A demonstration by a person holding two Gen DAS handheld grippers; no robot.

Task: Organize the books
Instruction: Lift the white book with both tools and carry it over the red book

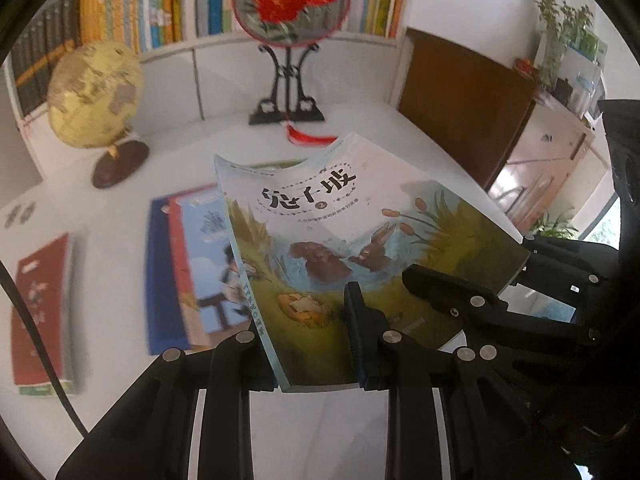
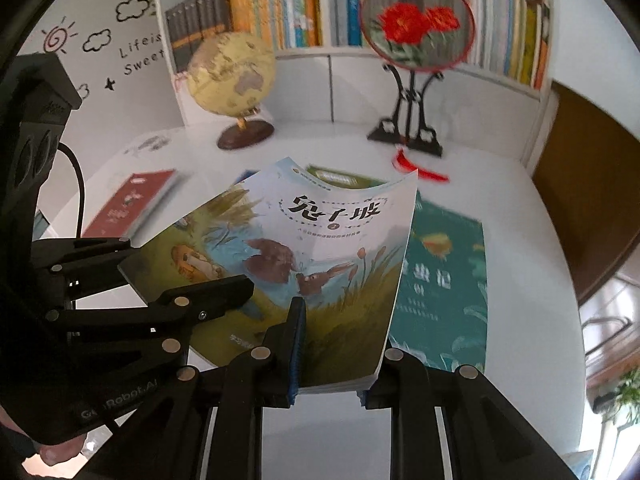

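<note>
An illustrated book with two rabbits on its cover is held tilted above the white table, its far edge curling up. My left gripper is shut on the near corner by the spine. My right gripper is shut on the opposite near corner. Each gripper shows in the other's view: the right gripper clamps the book's right edge, and the left gripper clamps its left edge. Other books lie flat below: a blue and red stack, a red book and a teal book.
A globe and a round embroidered fan on a black stand stand at the back of the table. Behind them is a white shelf of upright books. A brown panel borders the right side.
</note>
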